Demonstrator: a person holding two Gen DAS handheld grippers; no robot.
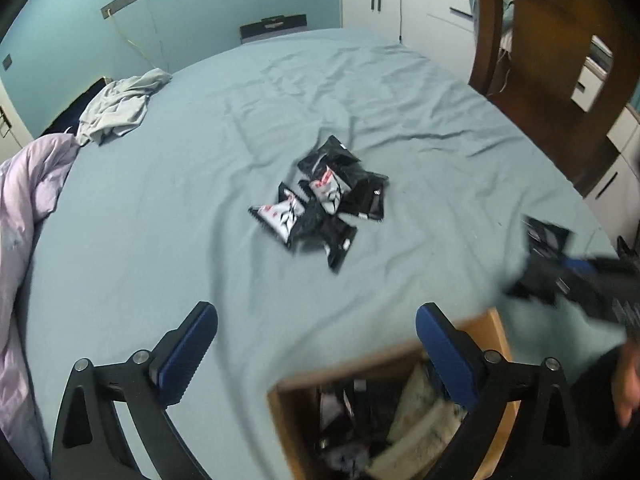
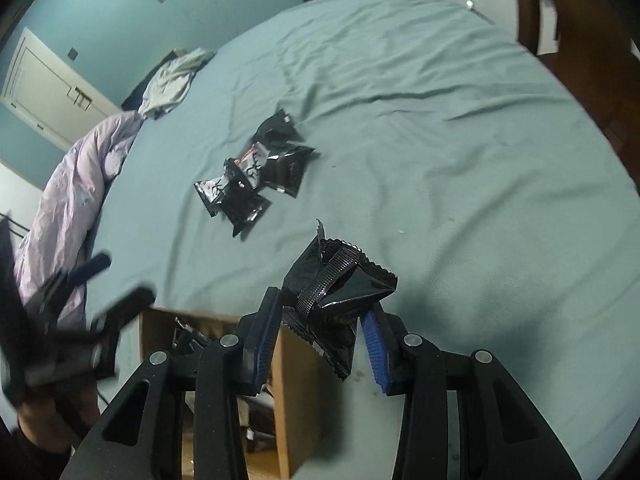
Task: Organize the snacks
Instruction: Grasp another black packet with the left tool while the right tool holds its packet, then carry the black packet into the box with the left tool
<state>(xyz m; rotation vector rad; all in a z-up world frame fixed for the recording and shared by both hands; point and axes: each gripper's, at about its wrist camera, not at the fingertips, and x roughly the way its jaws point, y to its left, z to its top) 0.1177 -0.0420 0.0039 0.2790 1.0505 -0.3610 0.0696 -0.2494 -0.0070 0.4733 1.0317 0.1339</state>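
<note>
Bedsheet (image 1: 400,92): wrinkled teal spread, wide bare room around the snack pile (image 1: 324,200).
Wooden box (image 2: 296,380): open-topped, near edge of bed, packets already inside.
Right gripper (image 2: 320,320): clamped on a crumpled black packet (image 2: 340,280), just beside the box rim, likely bound for it.
Left gripper (image 1: 316,344): spread wide, empty, partly over the box.

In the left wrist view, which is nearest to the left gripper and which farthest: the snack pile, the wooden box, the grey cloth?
From the left gripper:
1. Wooden box, directly below, lower right.
2. Snack pile, mid-bed, ahead.
3. Grey cloth, far left edge of the bed.
</note>
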